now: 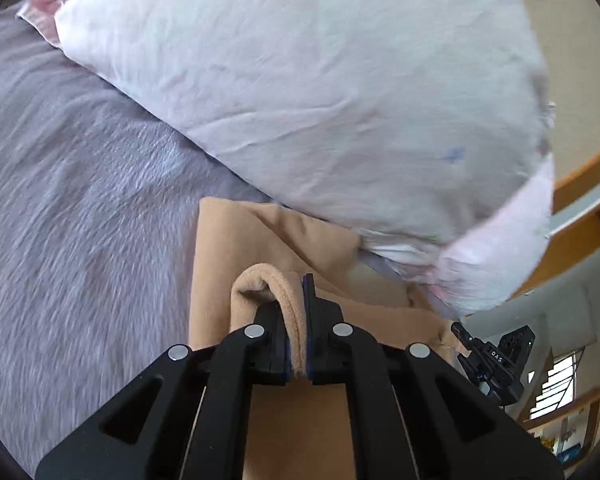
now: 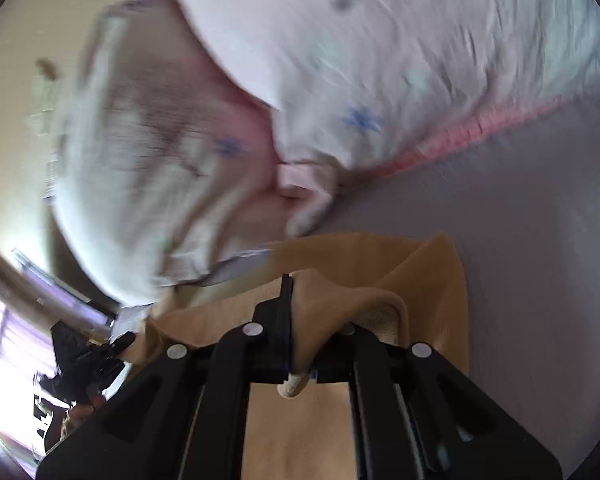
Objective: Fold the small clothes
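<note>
A tan fleece garment point(image 1: 300, 240) hangs stretched between both grippers above a grey-purple bed cover point(image 1: 80, 200). My left gripper point(image 1: 296, 300) is shut on a folded edge of the garment. The right gripper shows at the right of the left wrist view point(image 1: 488, 356). In the right wrist view my right gripper point(image 2: 304, 312) is shut on the garment point(image 2: 380, 264), whose edge drapes over the right finger. The left gripper point(image 2: 100, 352) shows at the lower left there, holding the other corner.
A large pale pink pillow point(image 1: 320, 80) with small green and blue prints lies on the bed just beyond the garment, also in the right wrist view point(image 2: 380, 60). The bed cover point(image 2: 520, 240) spreads to the side. A wooden frame point(image 1: 580, 184) and a window point(image 1: 560, 384) are beyond.
</note>
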A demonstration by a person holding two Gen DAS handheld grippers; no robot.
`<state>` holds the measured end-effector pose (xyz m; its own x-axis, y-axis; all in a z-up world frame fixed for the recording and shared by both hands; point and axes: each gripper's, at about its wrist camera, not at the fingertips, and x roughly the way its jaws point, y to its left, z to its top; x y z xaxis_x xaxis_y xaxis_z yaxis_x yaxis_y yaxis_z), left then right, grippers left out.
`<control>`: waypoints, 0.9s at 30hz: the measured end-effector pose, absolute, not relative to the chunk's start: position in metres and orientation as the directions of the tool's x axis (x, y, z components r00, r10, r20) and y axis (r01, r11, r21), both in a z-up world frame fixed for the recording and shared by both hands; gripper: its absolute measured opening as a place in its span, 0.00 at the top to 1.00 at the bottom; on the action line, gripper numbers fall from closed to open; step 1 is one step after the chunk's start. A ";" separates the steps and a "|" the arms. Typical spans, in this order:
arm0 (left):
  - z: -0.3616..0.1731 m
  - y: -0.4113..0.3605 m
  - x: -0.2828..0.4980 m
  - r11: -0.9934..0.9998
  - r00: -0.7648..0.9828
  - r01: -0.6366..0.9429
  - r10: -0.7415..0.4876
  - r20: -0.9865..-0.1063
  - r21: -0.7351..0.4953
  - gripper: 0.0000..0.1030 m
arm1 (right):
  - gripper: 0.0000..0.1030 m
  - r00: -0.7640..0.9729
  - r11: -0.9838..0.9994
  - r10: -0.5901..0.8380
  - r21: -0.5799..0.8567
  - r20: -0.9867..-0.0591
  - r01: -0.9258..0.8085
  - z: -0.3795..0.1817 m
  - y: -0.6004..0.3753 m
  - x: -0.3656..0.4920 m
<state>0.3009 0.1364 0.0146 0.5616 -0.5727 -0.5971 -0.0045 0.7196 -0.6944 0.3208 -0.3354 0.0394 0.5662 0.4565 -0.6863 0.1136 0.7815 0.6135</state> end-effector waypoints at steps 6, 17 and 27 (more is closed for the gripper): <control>0.006 0.149 0.316 0.640 0.551 -0.058 -0.620 -0.559 -0.766 0.96 | 0.41 0.566 0.732 0.463 0.654 -0.682 0.189 0.027 -0.341 0.353; 0.044 0.194 0.263 0.655 0.616 -0.046 -0.576 -0.537 -0.754 0.19 | 0.33 0.594 0.738 0.517 0.673 -0.616 0.056 0.064 -0.337 0.281; 0.021 0.173 0.208 0.783 0.390 0.011 -0.576 -0.718 -0.622 0.19 | 0.31 0.557 0.741 0.559 0.671 -0.615 -0.004 0.066 -0.332 0.241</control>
